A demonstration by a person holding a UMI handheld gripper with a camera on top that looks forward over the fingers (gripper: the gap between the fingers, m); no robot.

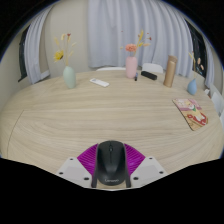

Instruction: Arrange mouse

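Note:
A black computer mouse (110,162) sits between my gripper's (110,160) two fingers, its scroll wheel pointing away from me. The magenta pads (90,157) press against both of its sides. The mouse is held just above the near edge of a light wooden table (100,115). The gripper is shut on the mouse.
At the table's far edge stand a pale green vase (69,76), a pink vase with flowers (131,67), a white remote (99,82), a black box (150,71) and a tan bottle (170,70). A book (194,112) and a blue cup (193,88) lie to the right.

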